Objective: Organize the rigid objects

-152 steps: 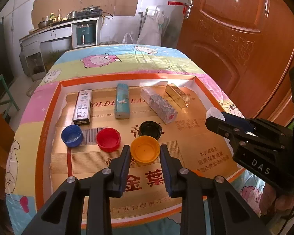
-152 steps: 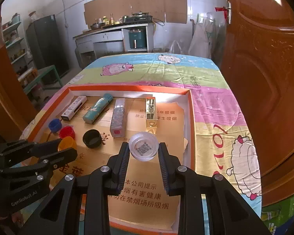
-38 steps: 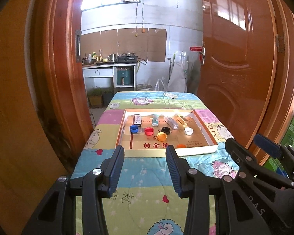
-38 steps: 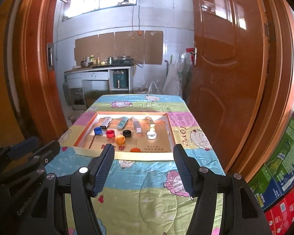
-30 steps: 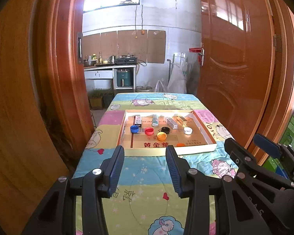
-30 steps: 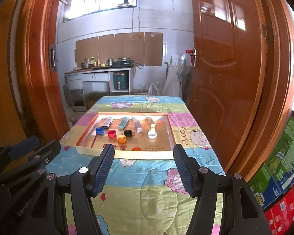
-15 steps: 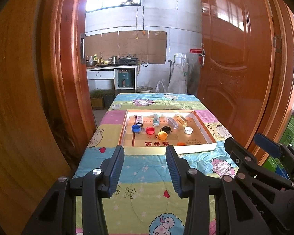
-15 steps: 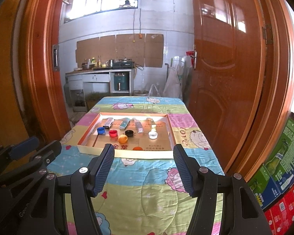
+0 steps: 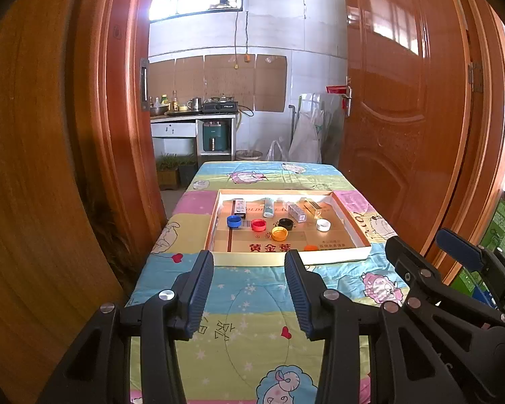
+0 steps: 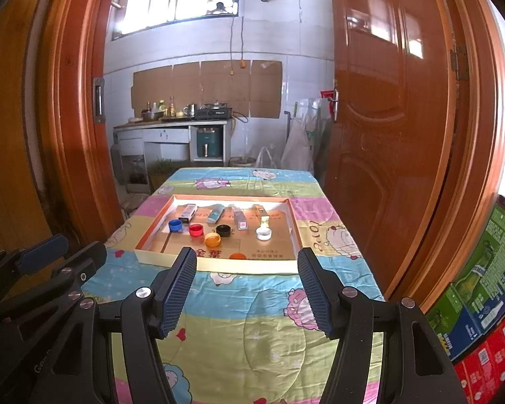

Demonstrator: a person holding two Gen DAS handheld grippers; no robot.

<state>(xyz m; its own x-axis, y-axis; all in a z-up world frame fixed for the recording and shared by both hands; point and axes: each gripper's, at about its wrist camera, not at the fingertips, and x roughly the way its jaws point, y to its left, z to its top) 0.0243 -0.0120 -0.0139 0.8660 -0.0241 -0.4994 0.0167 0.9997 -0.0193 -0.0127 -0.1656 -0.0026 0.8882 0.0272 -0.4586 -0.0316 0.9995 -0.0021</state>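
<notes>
A shallow cardboard tray (image 9: 360, 249) (image 10: 215, 265) lies far ahead on the table. In it are a row of bottle caps: blue (image 9: 233, 221), red (image 9: 258, 225), orange-yellow (image 9: 279, 233), black (image 9: 285, 223) and white (image 9: 323, 224), plus an orange one (image 10: 237, 256) by the front wall. Several small boxes and tubes (image 9: 268, 207) lie along the tray's back. My left gripper (image 9: 249, 286) is open and empty, well short of the tray. My right gripper (image 10: 247, 291) is open and empty, also far back. Each gripper shows in the other's view.
The table wears a colourful cartoon cloth (image 9: 252, 330). Brown wooden doors (image 9: 404, 134) (image 9: 67, 134) stand close on both sides. A kitchen counter (image 10: 171, 124) stands behind the table. Printed cartons (image 10: 481, 303) are stacked at the right.
Five seconds ago both grippers were over the tray, the left at the orange-yellow cap, the right holding the white cap. Now both are open, empty and far back; over the last second they drifted slightly.
</notes>
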